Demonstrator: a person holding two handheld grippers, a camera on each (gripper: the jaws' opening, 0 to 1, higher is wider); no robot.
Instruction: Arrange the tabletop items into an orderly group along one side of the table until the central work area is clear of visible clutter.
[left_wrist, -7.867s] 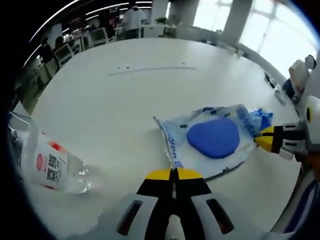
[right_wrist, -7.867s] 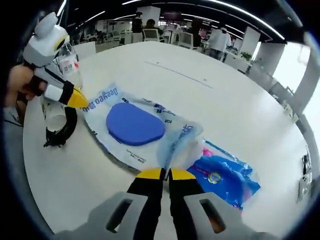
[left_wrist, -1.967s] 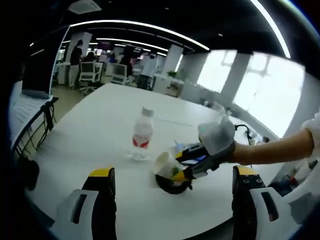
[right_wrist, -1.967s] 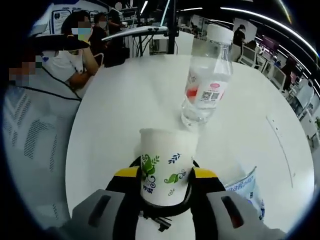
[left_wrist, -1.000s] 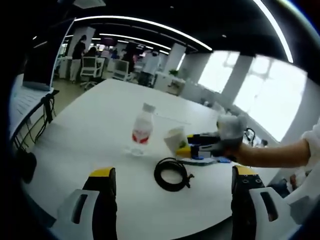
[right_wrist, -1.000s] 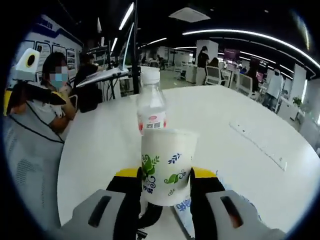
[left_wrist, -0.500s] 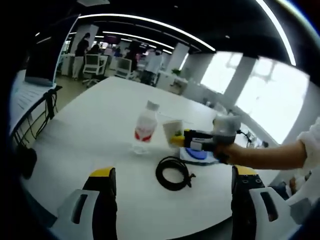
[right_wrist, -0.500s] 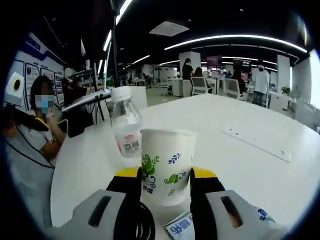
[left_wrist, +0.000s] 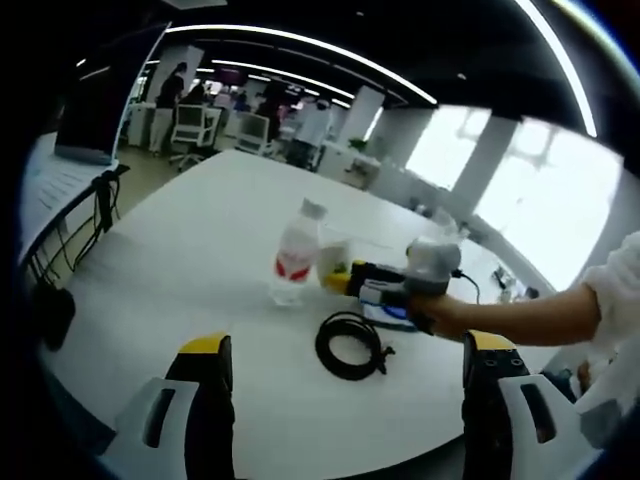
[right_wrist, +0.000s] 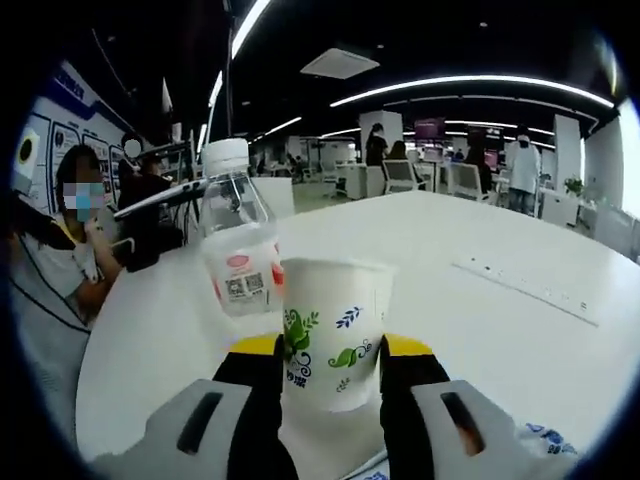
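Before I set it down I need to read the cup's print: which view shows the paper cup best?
The right gripper view: the paper cup sits close and upright between the right gripper's jaws, leaf print facing the camera. In the left gripper view the cup is small, beside the bottle.

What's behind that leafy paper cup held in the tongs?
Just behind the paper cup stands a clear water bottle, on its left. The cup hides the bottle's lower right side and base. White table stretches beyond.
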